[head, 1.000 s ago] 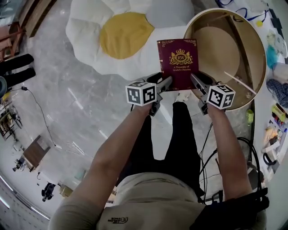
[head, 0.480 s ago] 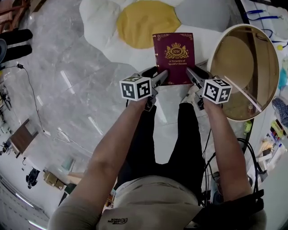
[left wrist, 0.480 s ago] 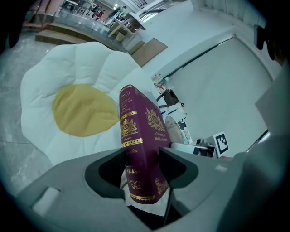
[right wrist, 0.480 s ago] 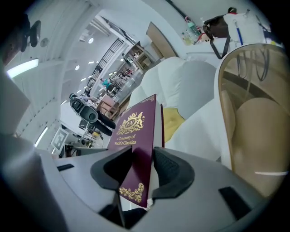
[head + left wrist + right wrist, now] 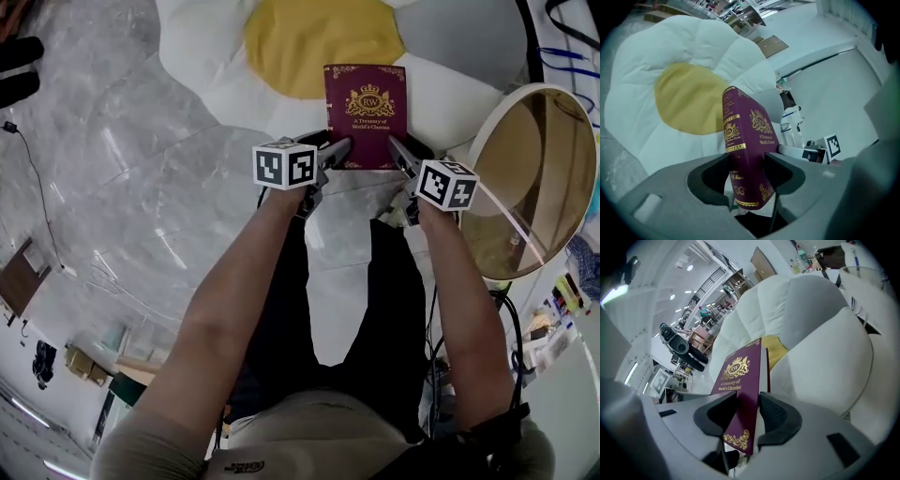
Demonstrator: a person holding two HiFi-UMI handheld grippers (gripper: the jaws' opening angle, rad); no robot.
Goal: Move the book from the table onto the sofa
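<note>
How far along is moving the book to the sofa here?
Done: the book is off the round table and lifted. In hand: the left gripper and right gripper each clamp a near corner of it, holding it over the white-and-yellow sofa. Left: lower it onto the sofa and let go; it does not appear to rest there yet.
</note>
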